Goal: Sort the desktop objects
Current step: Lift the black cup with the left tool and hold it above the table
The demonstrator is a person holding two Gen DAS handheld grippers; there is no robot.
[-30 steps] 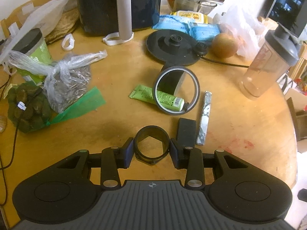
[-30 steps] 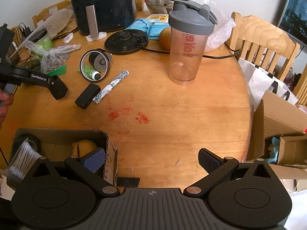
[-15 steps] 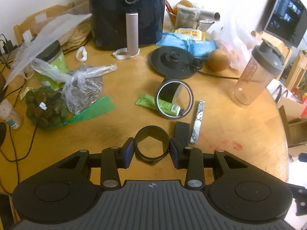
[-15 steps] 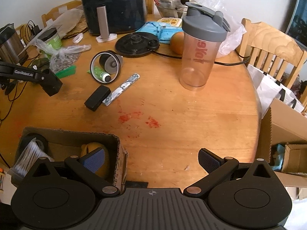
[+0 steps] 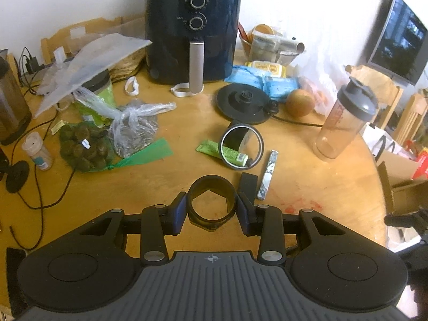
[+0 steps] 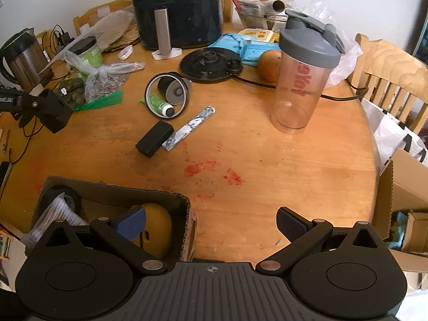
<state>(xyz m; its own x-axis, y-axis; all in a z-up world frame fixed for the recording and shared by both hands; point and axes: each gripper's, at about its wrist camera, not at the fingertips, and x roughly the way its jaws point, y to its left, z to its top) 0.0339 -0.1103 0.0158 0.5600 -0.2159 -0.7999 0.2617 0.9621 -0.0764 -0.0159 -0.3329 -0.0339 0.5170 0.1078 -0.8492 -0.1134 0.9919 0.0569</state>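
We are gripping a dark ring (image 5: 212, 203) between the pads of our left gripper (image 5: 212, 208), its hole facing up toward us and the ring hanging above the wooden table (image 5: 165, 187). Our right gripper (image 6: 211, 224) is standing wide open, empty, with the cardboard box (image 6: 112, 195) at nine o'clock.

Place: looking like a home dining or kitchen area
Table (image 6: 281, 165): round, wooden, stained, sitting cluttered with household things
Appliances: air fryer (image 5: 192, 34) standing at the back, kettle (image 6: 24, 56) and kettle base (image 6: 208, 64) nearby
Food: fruit (image 5: 300, 103), netted bag of produce (image 5: 83, 151)
Furniture: wooden chairs (image 6: 388, 72) standing around
Wall: television (image 5: 398, 42) hanging
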